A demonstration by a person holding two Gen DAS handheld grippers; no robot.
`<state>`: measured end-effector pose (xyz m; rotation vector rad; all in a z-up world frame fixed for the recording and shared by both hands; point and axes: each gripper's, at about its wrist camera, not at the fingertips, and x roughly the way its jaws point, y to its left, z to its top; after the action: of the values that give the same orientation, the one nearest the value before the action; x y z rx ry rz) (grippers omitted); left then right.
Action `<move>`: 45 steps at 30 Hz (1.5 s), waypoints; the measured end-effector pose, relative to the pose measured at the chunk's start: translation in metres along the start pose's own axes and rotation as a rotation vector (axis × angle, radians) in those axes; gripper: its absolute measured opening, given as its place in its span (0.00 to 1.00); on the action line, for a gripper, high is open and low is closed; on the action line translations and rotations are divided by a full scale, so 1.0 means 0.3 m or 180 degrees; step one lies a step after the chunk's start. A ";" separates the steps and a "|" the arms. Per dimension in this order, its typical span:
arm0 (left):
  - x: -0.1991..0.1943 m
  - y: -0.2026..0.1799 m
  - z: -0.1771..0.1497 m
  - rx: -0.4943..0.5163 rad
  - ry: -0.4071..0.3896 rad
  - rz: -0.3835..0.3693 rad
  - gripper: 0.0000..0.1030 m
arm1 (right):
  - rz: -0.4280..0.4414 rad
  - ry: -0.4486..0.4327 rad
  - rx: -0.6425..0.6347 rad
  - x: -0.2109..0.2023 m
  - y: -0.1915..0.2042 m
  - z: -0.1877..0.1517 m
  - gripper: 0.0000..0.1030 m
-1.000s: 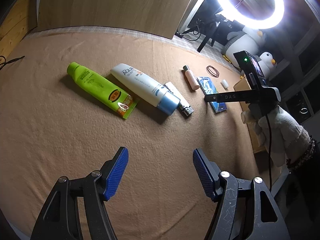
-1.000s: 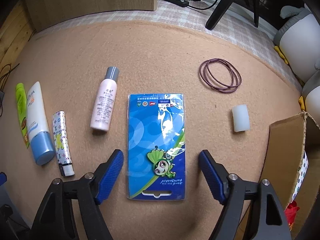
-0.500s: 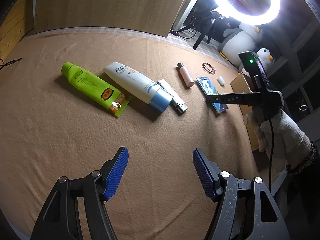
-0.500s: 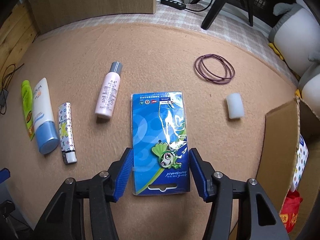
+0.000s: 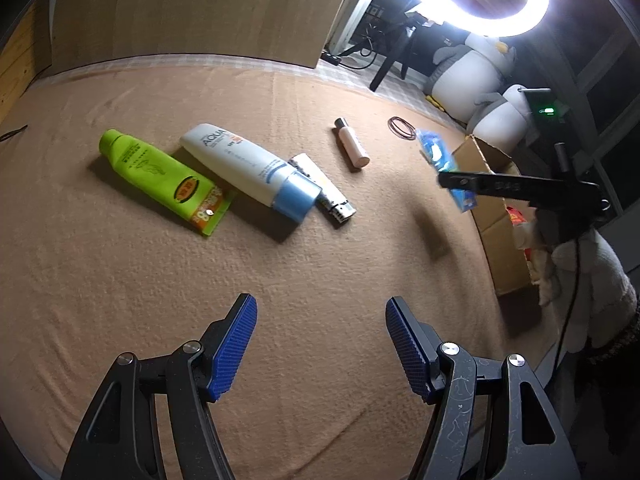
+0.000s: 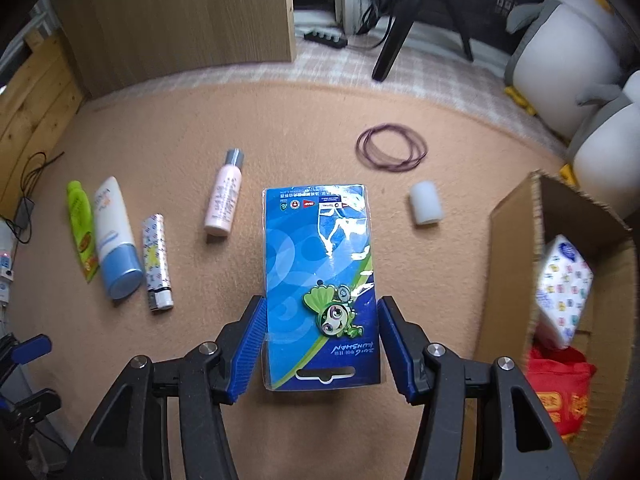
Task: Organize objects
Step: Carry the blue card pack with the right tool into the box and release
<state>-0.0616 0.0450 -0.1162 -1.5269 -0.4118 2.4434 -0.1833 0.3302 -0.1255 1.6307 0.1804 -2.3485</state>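
My right gripper (image 6: 320,344) clamps the blue blister card with the green frog pin (image 6: 322,284) by its two long edges, and the card hangs clear of the tan blanket (image 6: 280,120), beside the cardboard box (image 6: 512,272). My left gripper (image 5: 320,346) hangs wide open and empty. The card is thin and glossy: I judge it could bow or slip from the pads, or catch the box flap. A second ago it lay flat between open jaws; now it is gripped and lifted.
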 end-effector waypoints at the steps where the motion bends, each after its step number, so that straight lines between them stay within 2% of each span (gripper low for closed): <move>1: 0.002 -0.004 0.003 0.0008 0.0004 -0.0001 0.68 | 0.0005 -0.0042 0.0022 0.003 -0.003 0.011 0.51; 5: 0.006 -0.013 0.011 0.0024 0.0009 -0.0011 0.68 | 0.0013 -0.0194 0.0148 -0.032 -0.069 0.036 0.51; 10: 0.019 -0.031 0.016 0.0044 0.0015 -0.0021 0.68 | -0.0137 -0.0333 0.0372 -0.125 -0.193 -0.016 0.51; 19: 0.049 -0.061 0.016 0.0086 0.0060 -0.0052 0.68 | -0.0392 -0.0373 0.0907 -0.194 -0.436 -0.161 0.51; 23: 0.054 -0.073 0.016 0.0110 0.0071 -0.0060 0.68 | -0.0479 -0.0323 0.1027 -0.189 -0.494 -0.207 0.51; 30: 0.049 -0.072 0.016 0.0116 0.0061 -0.0049 0.68 | -0.0557 -0.0321 0.1096 -0.185 -0.519 -0.232 0.52; 35: 0.030 -0.047 0.012 0.0095 0.0036 -0.0027 0.68 | -0.0491 -0.0377 0.1053 -0.203 -0.495 -0.228 0.64; 45: -0.017 0.051 0.053 0.0033 -0.0088 0.0164 0.68 | -0.0313 -0.0476 0.1003 -0.240 -0.375 -0.217 0.64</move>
<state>-0.0744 0.0271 -0.1107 -1.5194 -0.3686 2.5042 -0.1345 0.4652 -0.0877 1.5985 -0.1513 -2.6719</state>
